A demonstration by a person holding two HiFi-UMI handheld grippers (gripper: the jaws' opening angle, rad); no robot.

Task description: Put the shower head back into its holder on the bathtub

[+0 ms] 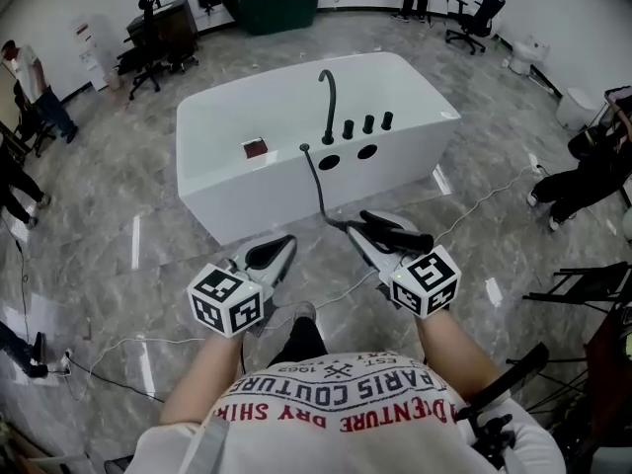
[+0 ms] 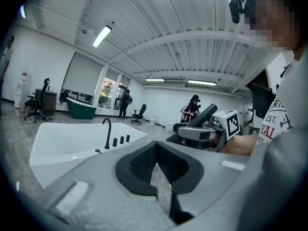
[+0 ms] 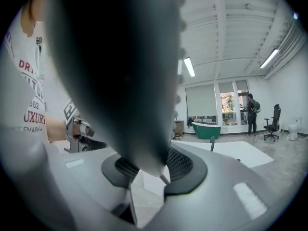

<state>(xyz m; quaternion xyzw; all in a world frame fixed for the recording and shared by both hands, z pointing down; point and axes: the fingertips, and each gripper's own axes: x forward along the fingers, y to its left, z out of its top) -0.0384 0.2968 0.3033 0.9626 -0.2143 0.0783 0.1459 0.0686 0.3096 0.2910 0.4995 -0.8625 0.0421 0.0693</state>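
Bright ceiling strips [image 2: 103, 35]; glare on floor [image 1: 135, 242]; fisheye edges; shower head [image 3: 120, 57] blurred.

The bathtub [image 1: 227, 117] looks glossy, its faucet [image 1: 329, 107] matt black, the floor [image 1: 128, 235] polished stone.

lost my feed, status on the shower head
left gripper shut, empty. right gripper shut on shower head. hose runs to bathtub, head not yet there. nothing blocking.
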